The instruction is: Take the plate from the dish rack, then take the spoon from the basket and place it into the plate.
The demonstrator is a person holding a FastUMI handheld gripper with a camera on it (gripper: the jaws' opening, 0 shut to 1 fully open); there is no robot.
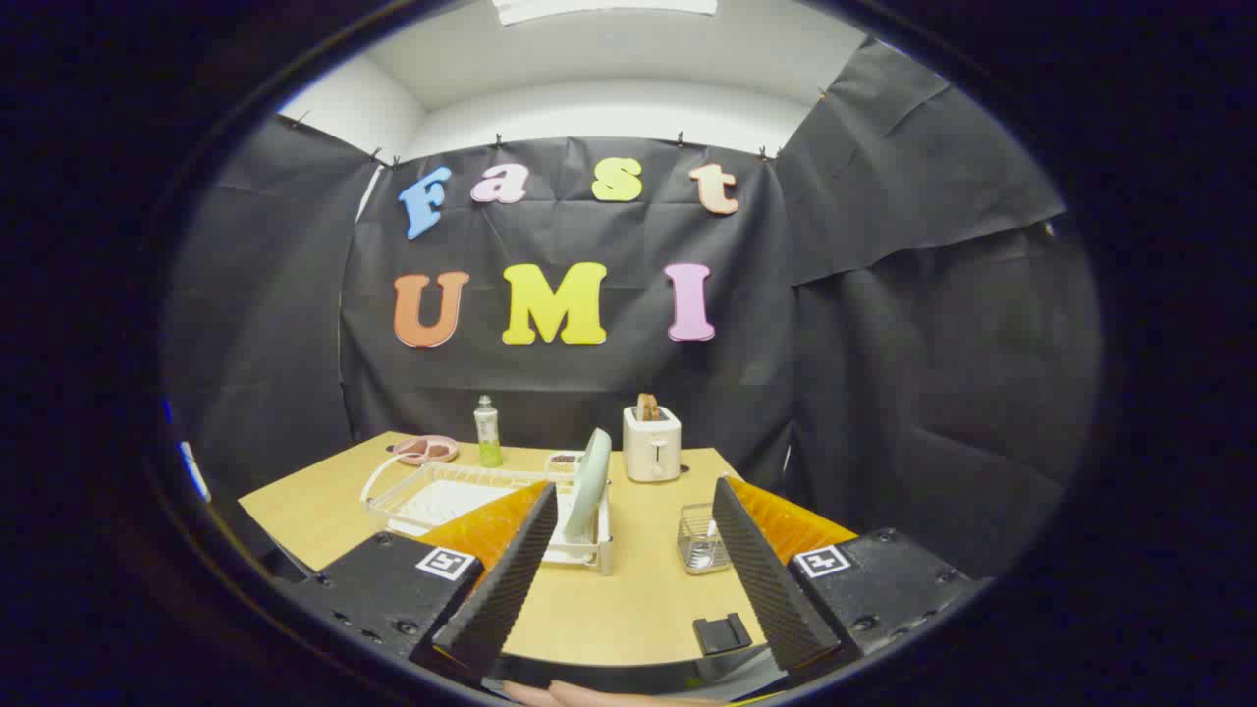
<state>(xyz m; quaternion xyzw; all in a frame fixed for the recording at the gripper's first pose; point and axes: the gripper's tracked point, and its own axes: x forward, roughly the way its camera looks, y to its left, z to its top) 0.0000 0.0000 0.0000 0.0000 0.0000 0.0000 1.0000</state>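
A pale green plate (589, 483) stands on edge at the right end of the white dish rack (462, 496), just beyond my left finger. A small wire basket (700, 538) sits on the table just ahead of my right finger, with the spoon (705, 546) standing inside it. My gripper (633, 574) is open above the near part of the table, with nothing between its fingers. The plate and the basket both lie ahead of the gap, the plate to its left side and the basket to its right.
A white toaster (652, 444) with bread in it stands at the back of the wooden table (628, 609). A green bottle (487, 432) and a pink dish (425, 450) stand behind the rack. A small black block (722, 633) lies near the front edge.
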